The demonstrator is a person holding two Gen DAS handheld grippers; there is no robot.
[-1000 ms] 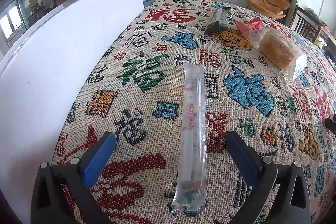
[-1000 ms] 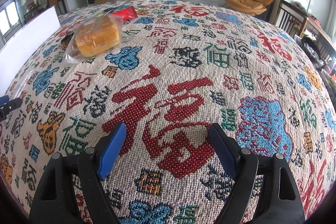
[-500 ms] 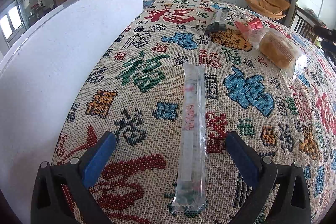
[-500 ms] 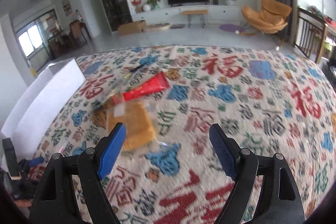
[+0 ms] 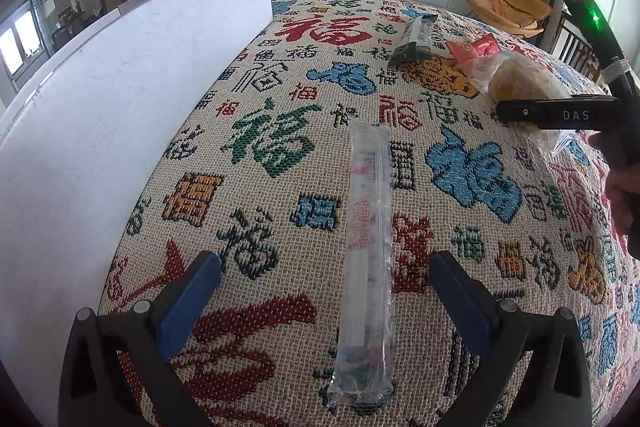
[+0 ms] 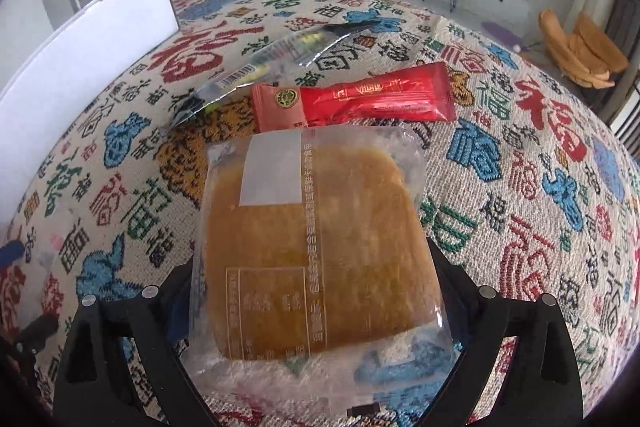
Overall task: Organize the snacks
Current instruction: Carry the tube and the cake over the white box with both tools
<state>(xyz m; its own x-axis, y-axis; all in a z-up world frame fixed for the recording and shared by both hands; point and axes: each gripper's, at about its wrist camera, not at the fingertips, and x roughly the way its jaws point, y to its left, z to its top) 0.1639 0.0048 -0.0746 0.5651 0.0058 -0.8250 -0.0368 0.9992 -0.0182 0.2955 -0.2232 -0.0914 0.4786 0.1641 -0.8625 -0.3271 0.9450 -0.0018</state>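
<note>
Right gripper (image 6: 316,291) over bagged cake (image 6: 316,247), jaws opening, cake between them, pads not seen pressing. Red packet (image 6: 356,99) just beyond cake, clear barcode packet (image 6: 264,67) behind that. Left gripper (image 5: 320,287) open, empty, straddling long clear stick pack (image 5: 368,239) on patterned tabletop (image 5: 248,147). White box (image 5: 120,99) along left.

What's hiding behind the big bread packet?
Behind the wrapped bread lies a red snack packet, its near edge tucked under the bread's wrapper. Past that is a clear-and-black packet. Under the bread only the patterned tablecloth shows; the rest is covered.
</note>
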